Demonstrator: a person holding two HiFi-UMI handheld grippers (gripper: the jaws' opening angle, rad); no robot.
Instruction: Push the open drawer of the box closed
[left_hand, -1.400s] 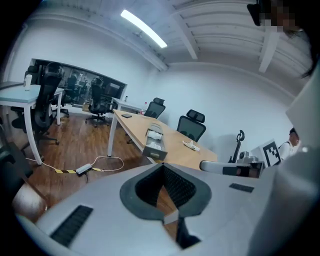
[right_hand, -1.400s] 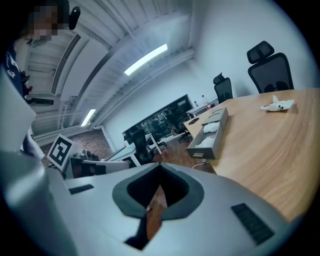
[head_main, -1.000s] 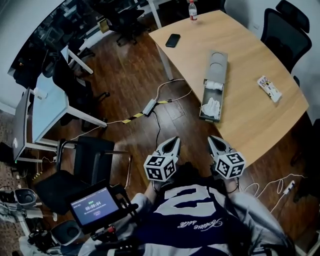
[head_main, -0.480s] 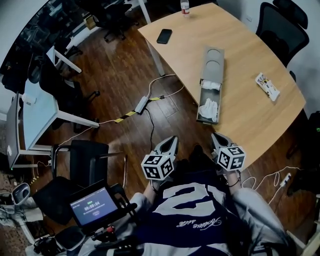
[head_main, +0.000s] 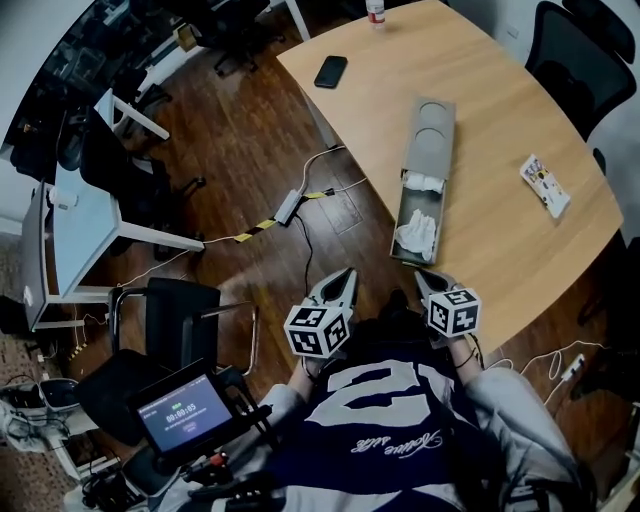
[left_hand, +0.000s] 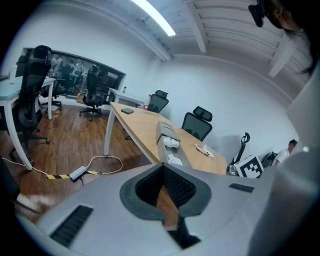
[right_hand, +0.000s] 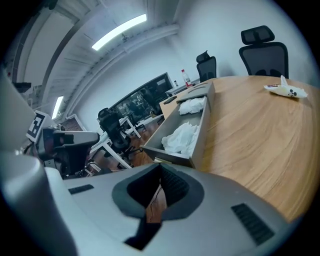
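Closed right gripper (head_main: 424, 279) just short of the open drawer front

Both jaw pairs are seen shut on nothing. The left gripper (head_main: 343, 277) is held farther aside. The grey cloth-filled drawer (right_hand: 167, 153) is extended lengthwise, straight ahead, from the long grey box (head_main: 432, 125) on the pale wooden table (head_main: 500, 230).

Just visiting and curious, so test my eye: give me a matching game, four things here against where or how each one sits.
Things:
1 phone
2 drawer
3 power strip
4 bottle

Places or states:
A on the wooden floor
B standing at the far edge of the table
C black, lying flat on the table
D pulled out, white cloths inside

Pairs: 1-C; 2-D; 3-A; 4-B.
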